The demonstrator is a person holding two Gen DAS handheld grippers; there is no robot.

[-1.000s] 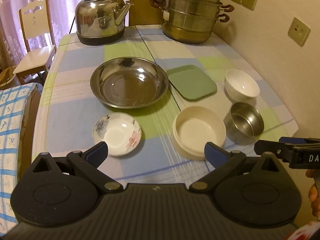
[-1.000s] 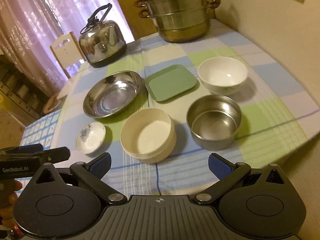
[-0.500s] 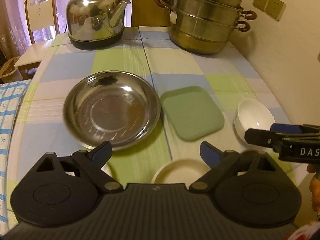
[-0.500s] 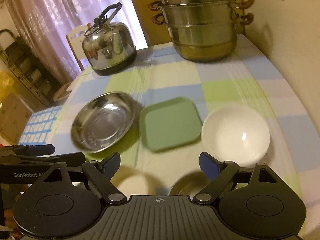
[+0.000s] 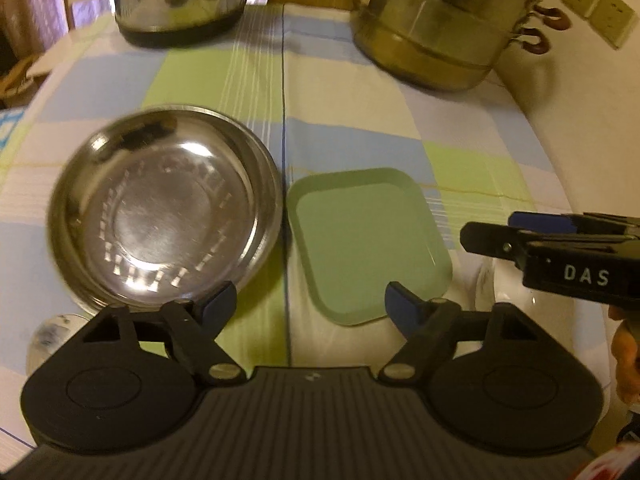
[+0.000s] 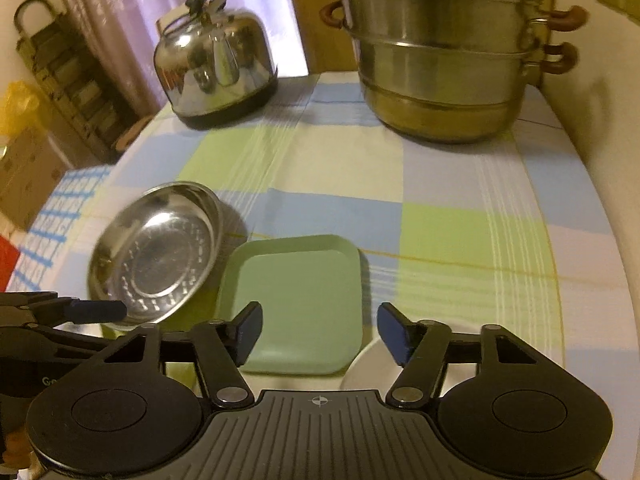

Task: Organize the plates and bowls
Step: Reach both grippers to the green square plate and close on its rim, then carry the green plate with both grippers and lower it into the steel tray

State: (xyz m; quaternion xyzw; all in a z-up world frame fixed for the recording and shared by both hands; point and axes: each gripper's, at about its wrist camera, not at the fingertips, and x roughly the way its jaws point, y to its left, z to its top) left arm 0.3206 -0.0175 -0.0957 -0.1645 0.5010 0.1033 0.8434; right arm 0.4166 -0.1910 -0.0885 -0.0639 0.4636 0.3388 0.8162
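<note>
Both grippers are hanging over a table (image 6: 460, 184) covered in a checked cloth, pointing steeply down. The left gripper (image 5: 310, 306) is standing released with nothing between its fingers; its jaws have just been closing, poised over the gap between the steel plate (image 5: 160, 216) and the green square plate (image 5: 368, 240), which are lying just beside each other. The right gripper (image 6: 320, 330) is likewise released and empty, its jaws also narrowing, sitting above the near edge of the green square plate. A white bowl (image 6: 366, 368) is peeking out beneath it. A kettle (image 6: 216, 68) and a steamer pot (image 6: 448, 60) are standing at the far end.
</note>
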